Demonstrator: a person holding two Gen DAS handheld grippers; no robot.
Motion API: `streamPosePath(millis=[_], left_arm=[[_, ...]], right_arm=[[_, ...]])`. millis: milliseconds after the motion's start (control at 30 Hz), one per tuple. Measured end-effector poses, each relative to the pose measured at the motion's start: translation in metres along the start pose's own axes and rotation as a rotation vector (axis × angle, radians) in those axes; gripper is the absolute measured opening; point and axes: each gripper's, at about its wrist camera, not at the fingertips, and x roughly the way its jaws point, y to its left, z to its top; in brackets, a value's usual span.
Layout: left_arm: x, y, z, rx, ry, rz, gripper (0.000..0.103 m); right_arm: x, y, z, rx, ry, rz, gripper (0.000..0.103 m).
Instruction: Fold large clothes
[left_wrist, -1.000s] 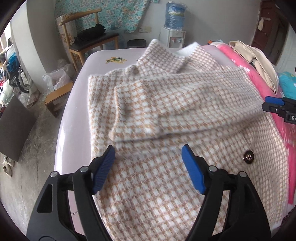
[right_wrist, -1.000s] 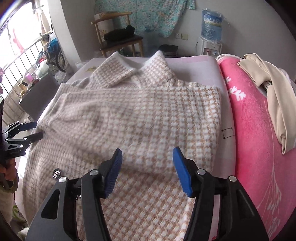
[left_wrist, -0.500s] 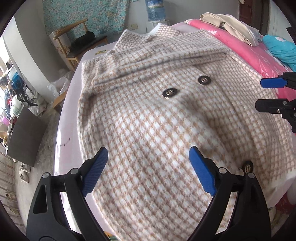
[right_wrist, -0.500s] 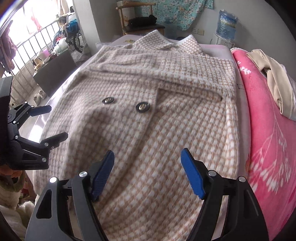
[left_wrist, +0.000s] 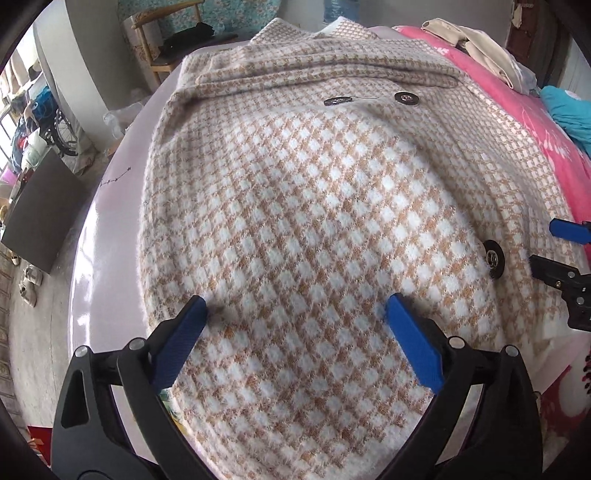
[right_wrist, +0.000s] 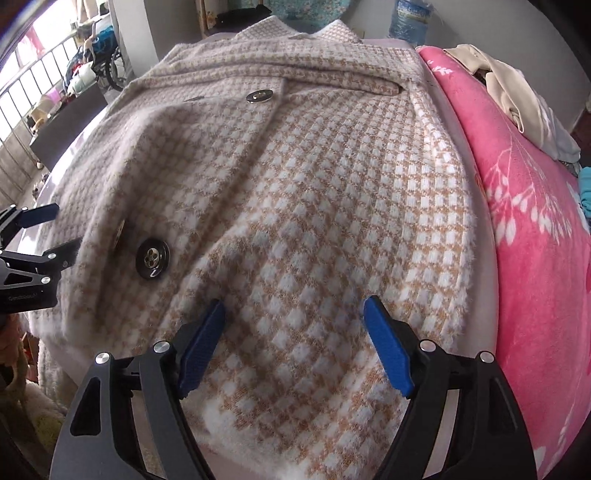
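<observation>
Across both frame bottoms, left tool (left_wrist: 295, 314) and right tool (right_wrist: 295, 314) tilt steeply down, jaws opening, gripping nothing. Fuzzy tan-and-white checked coat (left_wrist: 314, 221) fills mid-frame beneath them, spread on pale lilac counter (left_wrist: 107, 266), pink floral blanket (right_wrist: 535, 221) right.

A lived-in home, likely a bedroom: a pink blanket (right_wrist: 535, 229) with loose clothes (right_wrist: 517, 99) on it, a wooden chair (left_wrist: 162, 48) against the wall, a floral cloth (left_wrist: 207, 11) hung behind it, a water bottle (right_wrist: 410, 22), and a cluttered railed balcony (right_wrist: 33, 99) with a wheelchair (right_wrist: 110, 70).
</observation>
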Motion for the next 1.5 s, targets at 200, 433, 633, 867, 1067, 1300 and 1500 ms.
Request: streamPosePath(millis=[200, 433, 633, 867, 1067, 1300, 1500], left_arm=[[0.003, 0.004, 0.0, -0.019, 0.003, -0.029, 0.096], [0.003, 0.005, -0.001, -0.023, 0.005, -0.034, 0.096], [0.003, 0.005, -0.001, -0.025, 0.009, -0.035, 0.096], [0.004, 0.003, 0.0, -0.031, 0.022, -0.014, 0.096], [-0.015, 0.012, -0.007, -0.054, -0.043, -0.013, 0.095], [-0.042, 0.058, -0.054, -0.168, -0.037, -0.11, 0.071], [-0.038, 0.079, -0.086, -0.273, 0.027, -0.211, 0.046]], right_arm=[[0.005, 0.0, -0.007, 0.01, 0.03, -0.011, 0.083], [0.009, 0.002, -0.01, 0.014, 0.009, -0.029, 0.092], [0.01, 0.003, -0.011, 0.018, 0.004, -0.032, 0.095], [0.01, 0.002, -0.014, 0.019, -0.019, -0.028, 0.097], [0.01, 0.0, -0.015, 0.018, -0.034, -0.015, 0.097], [0.008, -0.001, -0.018, 0.017, -0.063, -0.006, 0.097], [-0.01, -0.016, -0.024, 0.078, -0.096, 0.102, 0.097]])
